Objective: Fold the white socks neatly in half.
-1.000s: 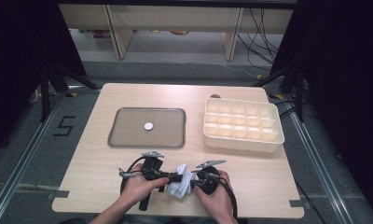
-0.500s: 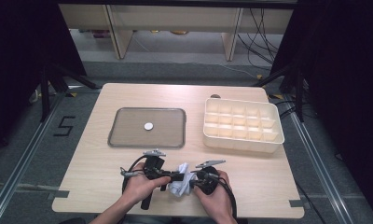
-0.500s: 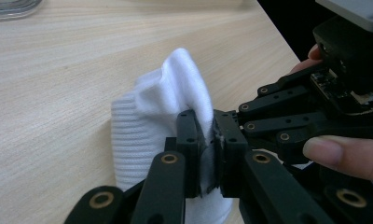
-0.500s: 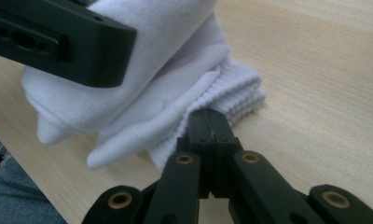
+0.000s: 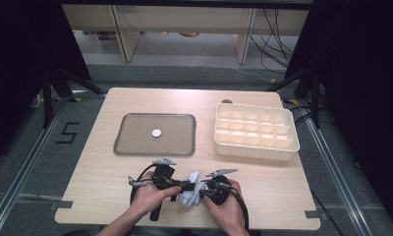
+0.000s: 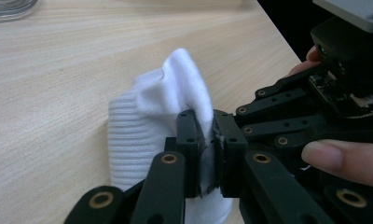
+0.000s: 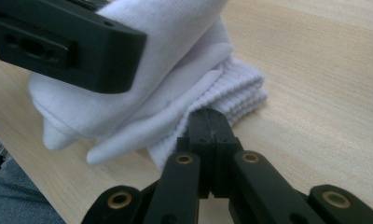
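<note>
A white sock (image 5: pixel 190 189) with a ribbed cuff is bunched up near the table's front edge, between the person's two hands. My left gripper (image 5: pixel 186 185) is shut on a fold of it; in the left gripper view the cloth (image 6: pixel 147 116) is pinched between that gripper's (image 6: pixel 207 140) pads. My right gripper (image 5: pixel 202 190) faces it from the right. In the right gripper view its jaws (image 7: pixel 208 122) stand pressed together with their tips nipping the edge of the ribbed cuff (image 7: pixel 231 88). One of the left gripper's fingers (image 7: pixel 68 42) lies across the top of the sock.
A grey tray (image 5: pixel 130 147) in the middle of the table holds a small white disc (image 5: pixel 156 132). A cream box (image 5: pixel 256 150) with several compartments stands at the right. The hands are close to the table's front edge (image 5: pixel 184 227).
</note>
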### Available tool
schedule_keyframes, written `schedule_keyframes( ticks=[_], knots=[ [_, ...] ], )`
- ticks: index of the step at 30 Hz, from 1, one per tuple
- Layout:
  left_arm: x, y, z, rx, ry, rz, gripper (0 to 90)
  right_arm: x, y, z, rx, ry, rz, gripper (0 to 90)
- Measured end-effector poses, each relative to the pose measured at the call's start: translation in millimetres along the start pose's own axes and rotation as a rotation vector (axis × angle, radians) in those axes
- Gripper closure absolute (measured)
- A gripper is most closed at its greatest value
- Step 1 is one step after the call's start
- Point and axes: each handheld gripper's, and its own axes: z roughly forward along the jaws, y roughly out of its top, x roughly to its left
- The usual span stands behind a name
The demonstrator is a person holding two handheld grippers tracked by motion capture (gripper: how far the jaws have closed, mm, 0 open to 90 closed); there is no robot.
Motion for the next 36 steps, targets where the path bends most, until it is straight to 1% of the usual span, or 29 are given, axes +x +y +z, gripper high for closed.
schedule_keyframes(
  ticks=[2, 3, 4, 7, 9, 10, 13, 15, 16, 17, 18, 19, 20, 21, 22, 23, 24, 25, 26, 27, 28, 29, 30, 31, 32, 33, 34, 35, 36],
  knots=[
    [-0.2, -0.2, 0.9, 0.000, 0.001, -0.002, 82.1, 0.4, -0.2, 0.2, -0.001, 0.002, 0.001, 90.0],
    [0.0, -0.2, 1.1, 0.004, 0.001, 0.005, 82.0, -1.0, -0.1, 0.8, 0.005, 0.035, 0.001, 90.0],
    [-0.3, -0.2, 1.7, 0.003, 0.000, 0.004, 82.0, -2.4, -0.3, 1.5, 0.002, 0.066, 0.002, 90.0],
    [-0.1, -0.1, 2.8, 0.004, 0.000, 0.003, 82.0, -1.5, -0.4, 1.6, 0.000, 0.064, 0.001, 90.0],
    [-0.3, -0.1, 3.5, 0.000, 0.010, 0.004, 81.9, -1.4, -0.4, 2.3, 0.001, 0.047, -0.002, 90.0],
    [-0.2, 0.1, 3.6, 0.003, 0.011, 0.006, 81.9, -1.4, -0.5, 2.3, 0.002, 0.061, -0.002, 90.0],
    [-0.1, -0.3, 5.1, 0.003, 0.006, 0.004, 81.8, -0.9, -0.8, 2.9, 0.007, 0.065, -0.003, 90.0],
    [-0.4, -0.9, 6.2, 0.005, 0.015, 0.006, 81.7, -1.2, -0.7, 3.4, 0.007, 0.067, -0.002, 90.0],
    [0.0, -1.4, 7.1, 0.009, 0.008, 0.006, 81.7, -1.1, -0.6, 3.7, 0.006, 0.069, 0.005, 90.0],
    [0.3, -1.7, 7.8, 0.009, 0.011, 0.012, 81.6, -1.5, -0.6, 4.1, 0.007, 0.079, 0.009, 90.0],
    [-0.4, -2.6, 9.1, 0.003, 0.024, 0.011, 81.5, -1.1, -0.6, 3.9, 0.010, 0.083, 0.016, 90.0],
    [0.1, -3.0, 9.8, 0.011, 0.017, 0.014, 81.5, -1.6, -0.7, 3.9, 0.011, 0.082, 0.013, 90.0],
    [-0.1, -3.4, 10.5, 0.012, 0.021, 0.019, 81.5, -1.6, -0.7, 3.8, 0.014, 0.083, 0.015, 90.0],
    [-0.7, -3.8, 11.0, 0.013, 0.034, 0.028, 81.5, -2.1, -0.8, 3.5, 0.017, 0.083, 0.014, 88.8],
    [-0.9, -3.9, 11.5, 0.015, 0.030, 0.034, 81.4, -2.8, -0.7, 3.1, 0.016, 0.083, 0.021, 87.1],
    [-1.2, -4.1, 11.9, 0.017, 0.038, 0.047, 81.4, -5.1, -0.3, 2.2, 0.015, 0.077, 0.019, 84.8],
    [-2.3, -4.3, 12.3, 0.015, 0.047, 0.056, 81.4, -5.7, 0.5, 0.5, 0.016, 0.075, 0.040, 83.2],
    [-3.9, -4.6, 12.7, 0.010, 0.065, 0.062, 81.4, -7.6, 1.5, -1.8, 0.011, 0.073, 0.045, 82.1],
    [-3.5, -4.5, 12.8, 0.018, 0.055, 0.073, 81.5, -9.8, 3.4, -4.8, 0.002, 0.066, 0.056, 80.9],
    [-4.7, -4.8, 13.3, 0.013, 0.066, 0.079, 81.4, -11.5, 5.5, -9.2, -0.006, 0.071, 0.072, 79.1],
    [-5.3, -5.0, 13.7, 0.016, 0.067, 0.085, 81.5, -14.4, 8.5, -13.1, -0.025, 0.068, 0.083, 77.2],
    [-5.8, -5.0, 13.8, 0.020, 0.064, 0.089, 81.4, -15.5, 11.5, -18.1, -0.039, 0.065, 0.119, 75.2],
    [-7.4, -5.2, 14.2, 0.018, 0.083, 0.095, 81.4, -17.7, 14.7, -21.8, -0.057, 0.061, 0.136, 73.5],
    [-7.4, -5.3, 15.1, 0.011, 0.074, 0.095, 81.4, -19.8, 18.5, -25.9, -0.067, 0.057, 0.163, 71.9],
    [-7.4, -4.9, 14.9, 0.019, 0.075, 0.107, 81.3, -21.3, 20.4, -27.6, -0.077, 0.061, 0.170, 71.3],
    [-7.8, -5.0, 15.2, 0.020, 0.078, 0.109, 81.3, -22.7, 23.0, -29.8, -0.085, 0.065, 0.179, 70.8],
    [-8.3, -5.1, 15.6, 0.019, 0.081, 0.110, 81.3, -22.6, 26.1, -32.2, -0.093, 0.080, 0.199, 70.1],
    [-8.5, -5.1, 15.9, 0.021, 0.075, 0.111, 81.2, -18.0, 29.0, -34.8, -0.083, 0.096, 0.261, 69.0],
    [-9.7, -5.7, 16.6, 0.011, 0.087, 0.109, 81.2, -22.0, 30.8, -33.3, -0.110, 0.078, 0.211, 68.2]
  ],
)
